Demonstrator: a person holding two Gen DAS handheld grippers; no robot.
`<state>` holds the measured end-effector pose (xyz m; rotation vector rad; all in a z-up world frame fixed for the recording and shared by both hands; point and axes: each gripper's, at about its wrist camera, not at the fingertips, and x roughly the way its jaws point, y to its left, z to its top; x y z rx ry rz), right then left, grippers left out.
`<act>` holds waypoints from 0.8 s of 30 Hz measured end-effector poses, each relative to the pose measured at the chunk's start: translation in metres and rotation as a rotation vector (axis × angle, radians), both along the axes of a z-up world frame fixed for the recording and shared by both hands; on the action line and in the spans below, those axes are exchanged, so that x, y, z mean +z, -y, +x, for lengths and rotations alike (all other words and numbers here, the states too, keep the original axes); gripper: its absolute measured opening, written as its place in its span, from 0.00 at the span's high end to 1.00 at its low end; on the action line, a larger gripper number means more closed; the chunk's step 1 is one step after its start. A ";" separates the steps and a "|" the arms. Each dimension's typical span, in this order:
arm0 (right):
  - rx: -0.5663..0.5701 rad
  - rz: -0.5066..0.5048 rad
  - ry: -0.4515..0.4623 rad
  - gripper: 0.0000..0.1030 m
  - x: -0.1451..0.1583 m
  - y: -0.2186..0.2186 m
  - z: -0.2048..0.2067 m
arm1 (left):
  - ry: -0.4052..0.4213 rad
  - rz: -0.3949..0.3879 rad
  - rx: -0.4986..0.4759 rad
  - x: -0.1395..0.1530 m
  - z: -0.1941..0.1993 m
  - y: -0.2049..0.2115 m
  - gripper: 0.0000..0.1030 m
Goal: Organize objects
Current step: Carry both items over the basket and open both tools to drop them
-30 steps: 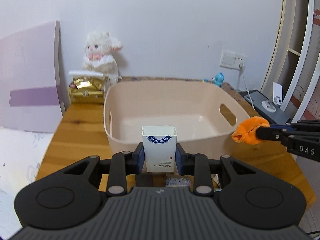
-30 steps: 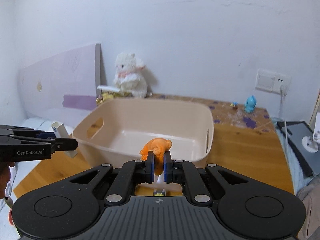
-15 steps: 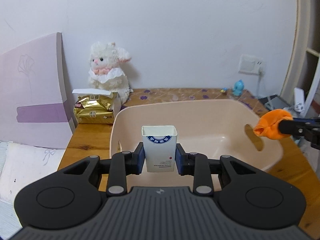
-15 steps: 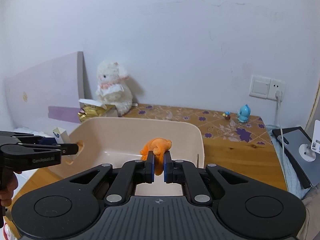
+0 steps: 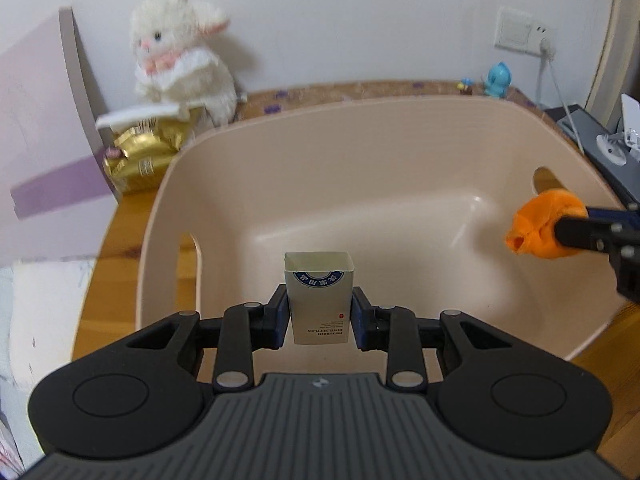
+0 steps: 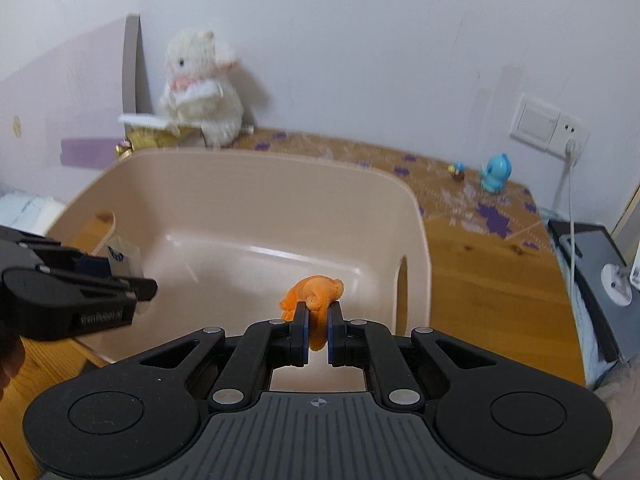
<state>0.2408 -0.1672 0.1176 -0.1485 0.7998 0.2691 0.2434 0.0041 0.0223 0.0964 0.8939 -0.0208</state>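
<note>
My left gripper is shut on a small white box with blue print and holds it above the near left part of a beige plastic tub. My right gripper is shut on a small orange soft toy above the tub's near right part. The toy also shows in the left wrist view, over the tub's right side. The box shows in the right wrist view in the left gripper. The tub's floor is bare.
A white plush lamb and a gold packet stand behind the tub on the wooden table. A blue figurine and a wall socket with a cable are at the back right. A lilac board leans at the left.
Both grippers have moved forward and over the tub, each with its object still held. The tub now fills the views from above.
</note>
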 end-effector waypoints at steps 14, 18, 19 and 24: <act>-0.037 0.030 0.021 0.41 0.009 0.009 -0.014 | 0.035 -0.008 -0.025 0.010 -0.015 -0.001 0.29; -0.048 0.065 0.067 0.25 0.026 0.021 -0.028 | 0.096 -0.001 -0.023 0.024 -0.030 -0.001 0.15; -0.047 0.071 0.079 0.25 0.030 0.023 -0.032 | 0.100 -0.006 -0.023 0.027 -0.032 -0.002 0.12; -0.043 0.093 0.119 0.21 0.050 0.028 -0.054 | 0.124 -0.032 -0.009 0.041 -0.048 -0.012 0.11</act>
